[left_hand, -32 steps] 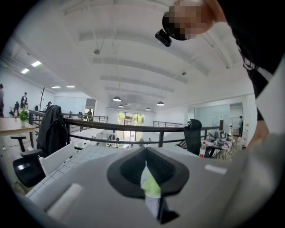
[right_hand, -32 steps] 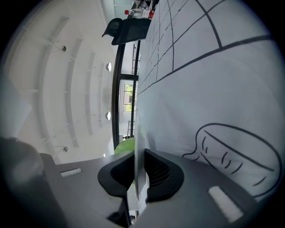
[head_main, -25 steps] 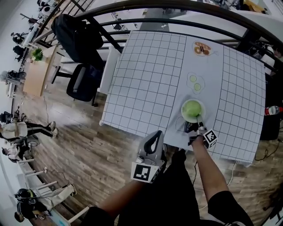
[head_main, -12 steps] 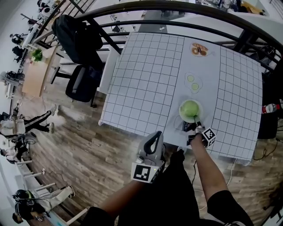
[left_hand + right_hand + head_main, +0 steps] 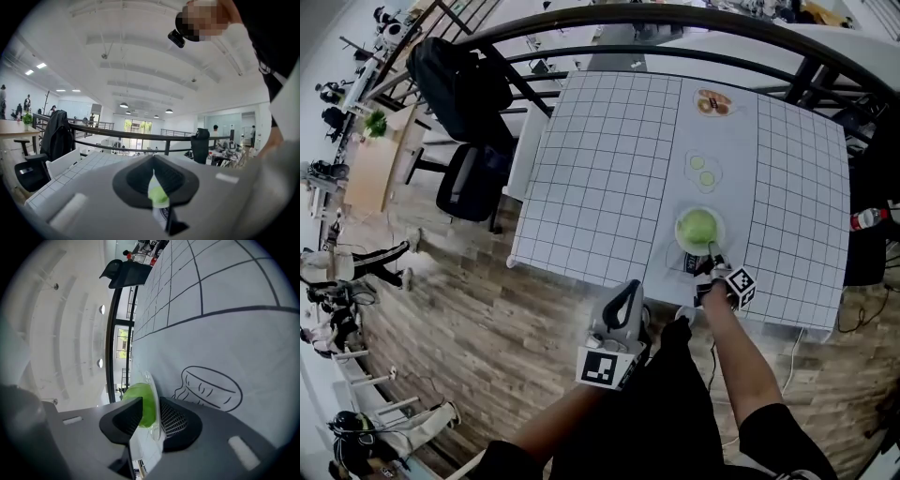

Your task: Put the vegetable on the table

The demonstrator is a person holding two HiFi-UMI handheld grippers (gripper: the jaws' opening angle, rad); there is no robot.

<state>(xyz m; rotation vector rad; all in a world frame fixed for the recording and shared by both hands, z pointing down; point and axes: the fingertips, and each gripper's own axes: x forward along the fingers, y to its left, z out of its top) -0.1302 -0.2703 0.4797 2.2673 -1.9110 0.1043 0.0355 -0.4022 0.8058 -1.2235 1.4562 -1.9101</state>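
Green vegetable [image 5: 698,226] is seen in a clear plate [image 5: 679,232] on the tabletop [image 5: 609,169]
Plate rim is pinched by the right tool [image 5: 711,262]; left tool [image 5: 627,292] is closed up, nothing gripped.

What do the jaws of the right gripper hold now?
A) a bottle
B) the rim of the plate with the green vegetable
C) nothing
B: the right gripper has its jaws closed on the rim of the plate that carries the green vegetable.

Half hidden behind one jaw in the right gripper view: the green vegetable [image 5: 146,404] on its plate [image 5: 157,411]. Too small to tell from the head view: the printed picture [image 5: 711,103] far up the worktop [image 5: 609,169]. Cut by that view's right edge: a bottle [image 5: 867,218].
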